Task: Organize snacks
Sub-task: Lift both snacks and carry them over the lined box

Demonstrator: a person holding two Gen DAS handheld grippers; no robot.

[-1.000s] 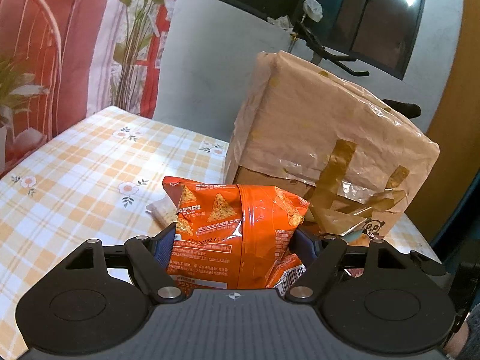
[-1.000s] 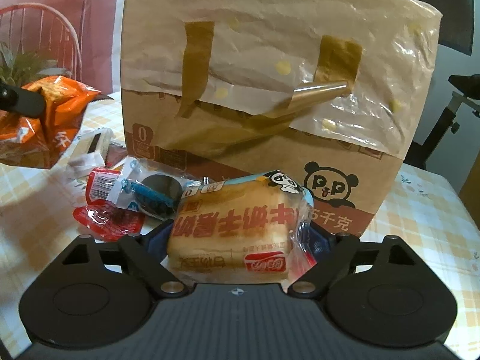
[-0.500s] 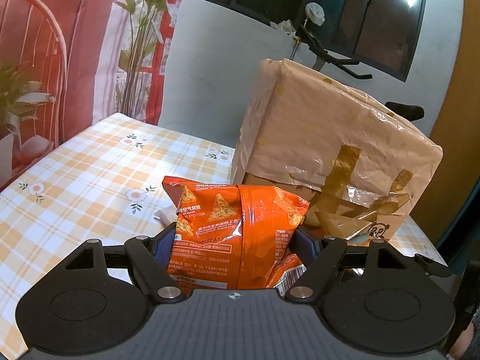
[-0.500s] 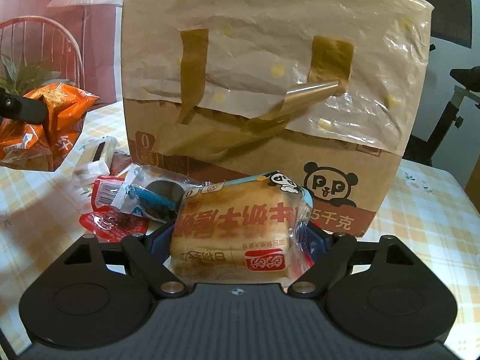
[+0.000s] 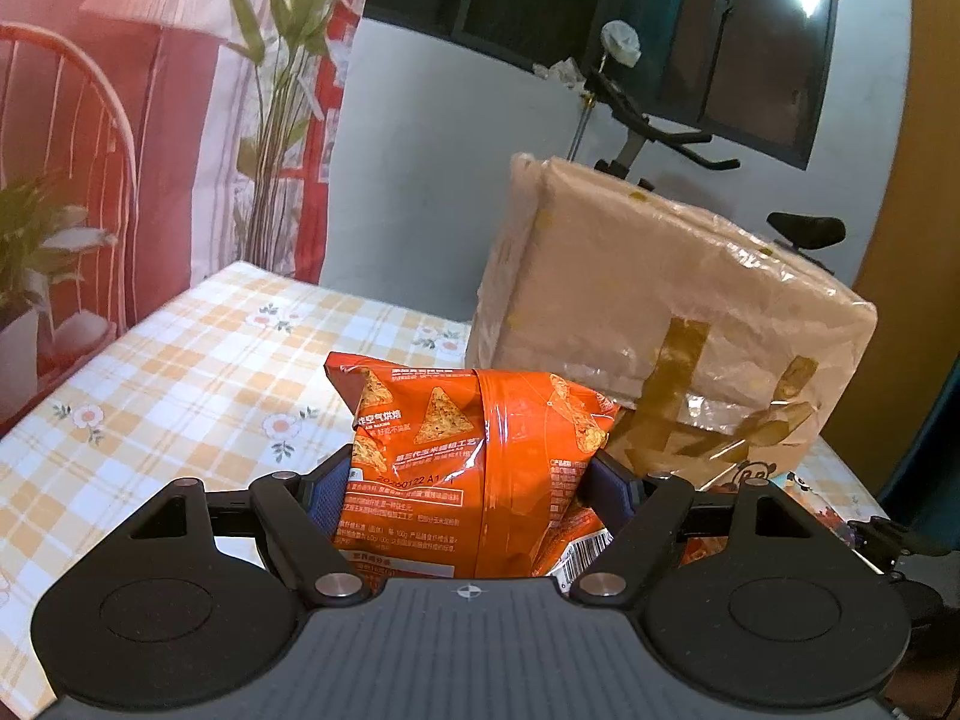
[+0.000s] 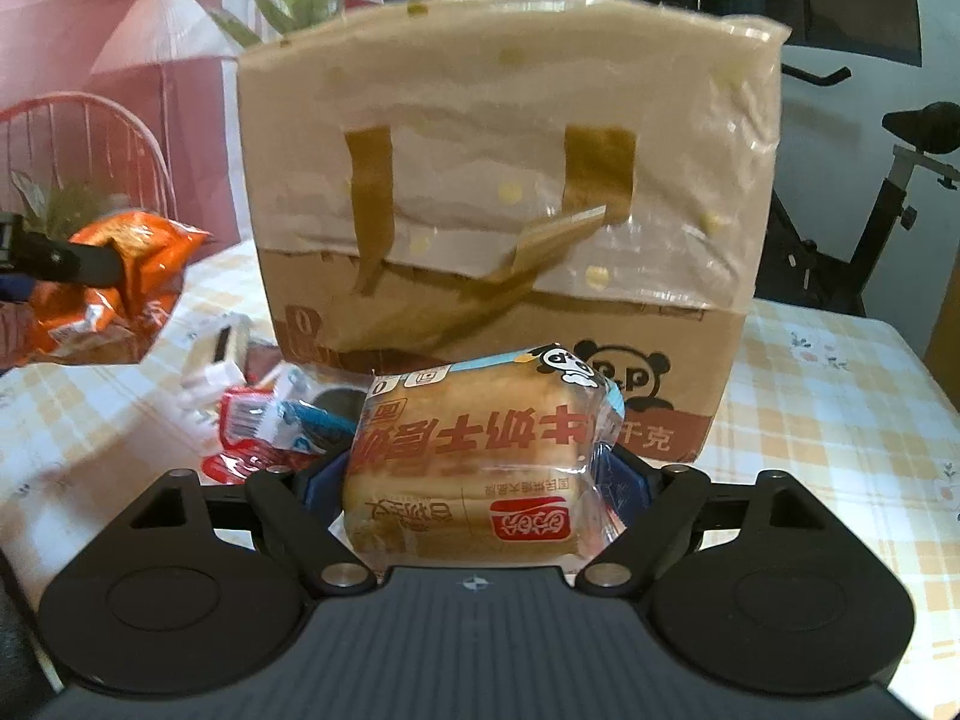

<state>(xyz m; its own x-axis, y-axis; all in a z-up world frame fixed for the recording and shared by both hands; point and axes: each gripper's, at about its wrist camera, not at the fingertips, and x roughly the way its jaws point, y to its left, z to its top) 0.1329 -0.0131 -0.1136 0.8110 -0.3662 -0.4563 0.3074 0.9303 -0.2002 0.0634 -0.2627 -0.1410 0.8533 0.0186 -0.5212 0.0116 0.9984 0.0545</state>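
Left gripper (image 5: 468, 498): your fingers (image 5: 327, 492) pinch the orange chip bag (image 5: 474, 468) from both sides, holding it upright above the counter (image 5: 180, 384), in front of the cardboard box (image 5: 648, 306).
Right gripper (image 6: 477, 483): your fingers (image 6: 624, 480) clamp the wrapped bread loaf (image 6: 474, 468), label upside down, close before the box's printed panda face.
Only the right view shows: small snack packets (image 6: 264, 426) in red, white and blue wrappers lying on the counter at the box's foot, left of the loaf; the chip bag seen from the side, held in the air farther left of the box.
Only the left view shows: the box's taped top and side panel, and the long open stretch of counter left of it.
Surface: the counter wears a yellow-and-white checked cloth with small flowers.
Room: behind the box stands an exercise bike (image 6: 900, 180) against a pale wall under a dark window; left of the box, a pink-and-red curtain, green plants and a red wire chair (image 5: 78, 138).
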